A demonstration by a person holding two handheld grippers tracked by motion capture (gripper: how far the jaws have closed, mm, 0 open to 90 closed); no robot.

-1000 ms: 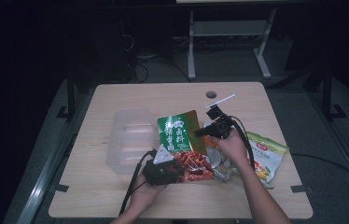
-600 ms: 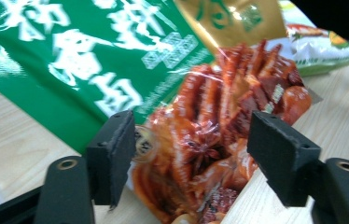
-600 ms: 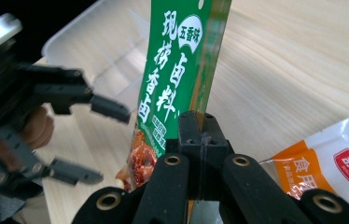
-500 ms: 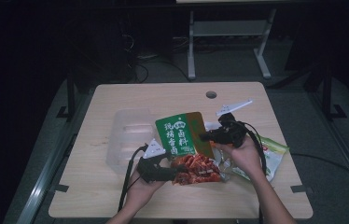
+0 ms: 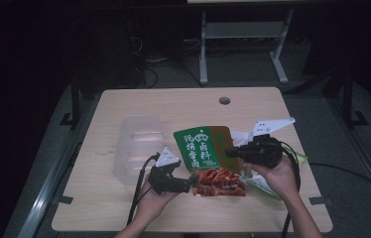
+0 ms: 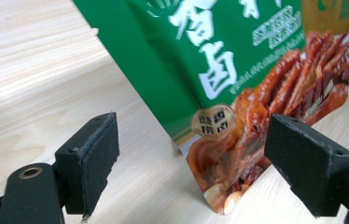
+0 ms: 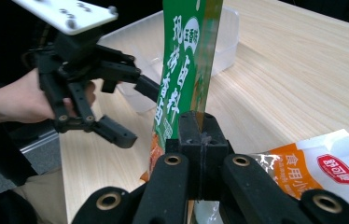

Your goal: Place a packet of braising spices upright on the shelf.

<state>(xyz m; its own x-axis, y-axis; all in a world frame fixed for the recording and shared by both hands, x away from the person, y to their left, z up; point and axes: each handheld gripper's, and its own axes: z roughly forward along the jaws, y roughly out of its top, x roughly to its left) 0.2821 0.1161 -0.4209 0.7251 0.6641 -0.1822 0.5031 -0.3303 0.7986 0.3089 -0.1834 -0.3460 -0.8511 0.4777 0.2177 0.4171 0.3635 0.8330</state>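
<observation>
Pinching the green snack packet by its edge, the right gripper holds it upright beside the clear plastic tray. The left gripper gapes wide around its lower corner, gripping nothing; closing off-centre could twist the packet loose.

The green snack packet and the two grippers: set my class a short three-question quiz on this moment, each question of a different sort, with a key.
1. True or false: the right gripper has its jaws shut on the edge of the green snack packet.
2. Multiple choice: how do the jaws of the left gripper stand? A. shut on the packet; B. open, one on each side of the packet's lower corner; C. shut on the clear plastic container.
3. Fill in: on the table, under the person's right hand, lies a second packet, white and ____.

Key: 1 true; 2 B; 3 orange.
</observation>
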